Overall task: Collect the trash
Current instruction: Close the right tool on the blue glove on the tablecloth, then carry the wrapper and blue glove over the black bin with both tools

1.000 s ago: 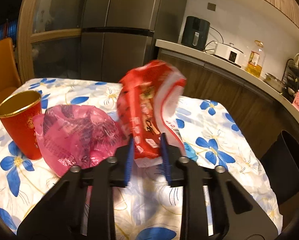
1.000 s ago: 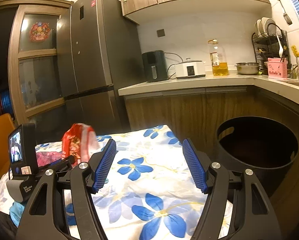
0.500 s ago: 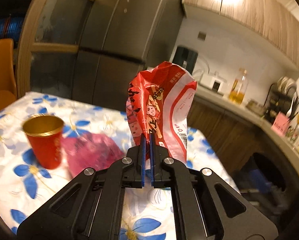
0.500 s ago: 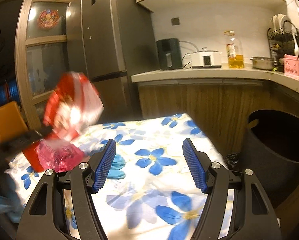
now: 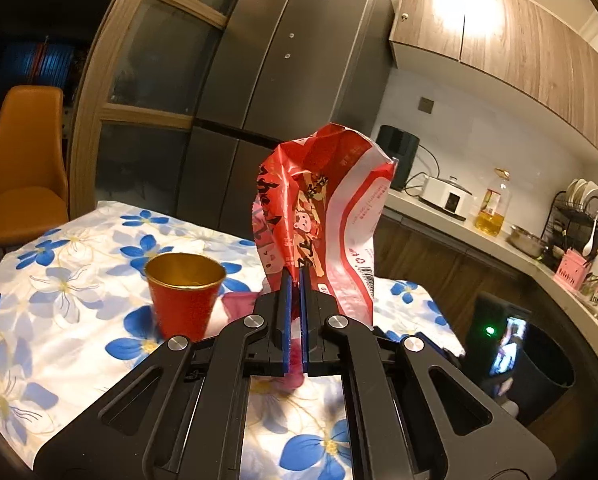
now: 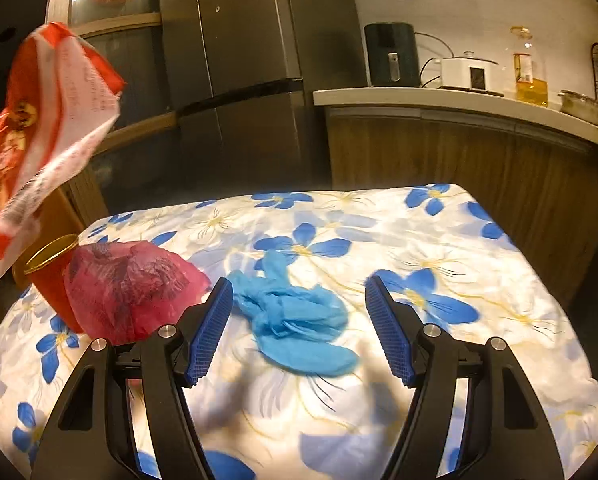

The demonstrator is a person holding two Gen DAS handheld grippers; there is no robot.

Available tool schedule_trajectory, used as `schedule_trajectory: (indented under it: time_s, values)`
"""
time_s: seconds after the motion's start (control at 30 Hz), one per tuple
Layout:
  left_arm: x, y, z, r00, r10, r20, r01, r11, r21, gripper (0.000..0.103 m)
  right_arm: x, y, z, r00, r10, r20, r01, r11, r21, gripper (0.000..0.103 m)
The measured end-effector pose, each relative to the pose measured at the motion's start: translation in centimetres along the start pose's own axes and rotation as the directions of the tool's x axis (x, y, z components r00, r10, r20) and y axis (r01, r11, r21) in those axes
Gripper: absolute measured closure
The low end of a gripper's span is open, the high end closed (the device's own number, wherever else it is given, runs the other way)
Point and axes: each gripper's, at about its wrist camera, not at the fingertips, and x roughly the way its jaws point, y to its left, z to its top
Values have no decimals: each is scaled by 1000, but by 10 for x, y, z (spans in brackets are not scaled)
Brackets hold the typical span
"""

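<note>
My left gripper (image 5: 295, 284) has lifted the crinkly red-and-white plastic snack wrapper (image 5: 323, 216) clear of the flowered tablecloth (image 5: 59, 288), jaws pinched on its bottom edge. Only my right view shows the wide-open right gripper (image 6: 299, 312) hanging over a crumpled blue rubber glove (image 6: 295, 316), beside a wrinkled translucent pink plastic bag (image 6: 127, 288) and a gold-rimmed red paper cup (image 6: 49, 276).

Each camera sits just behind its own jaws, looking forward along them over the bench (image 6: 499, 264). The left looks nearly level; the right tilts lower. Beyond the jaws, both catch the red cup (image 5: 185, 296), fridge (image 6: 239, 72) and counter (image 5: 451, 224).
</note>
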Motion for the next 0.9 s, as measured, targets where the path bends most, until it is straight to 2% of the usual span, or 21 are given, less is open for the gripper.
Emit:
schedule_trajectory:
  time_s: [0.1, 0.3, 0.47, 0.67, 0.9]
  values:
    - [-1, 7, 3, 1000, 5, 2, -5, 1000, -8, 101, 17, 6, -1, 999, -3, -45, 3, 1000, -17, 37]
    - [-1, 16, 3, 1000, 6, -1, -6, 1000, -13, 101, 37, 14, -9, 992, -14, -128, 7, 999, -52, 58]
    - [-1, 13, 2, 1000, 10, -9, -10, 1000, -8, 101, 30, 19, -8, 995, 7, -100, -14, 997, -71, 90]
    - [-2, 8, 1, 1000, 11, -19, -11, 1000, 4, 101, -1, 7, 0, 999, 21, -35, -22, 999, -28, 93]
    - [-6, -12, -3, 999, -13, -29, 14, 1000, 18, 101, -64, -19, 4, 998, 10, 63, -10, 1000, 5, 94]
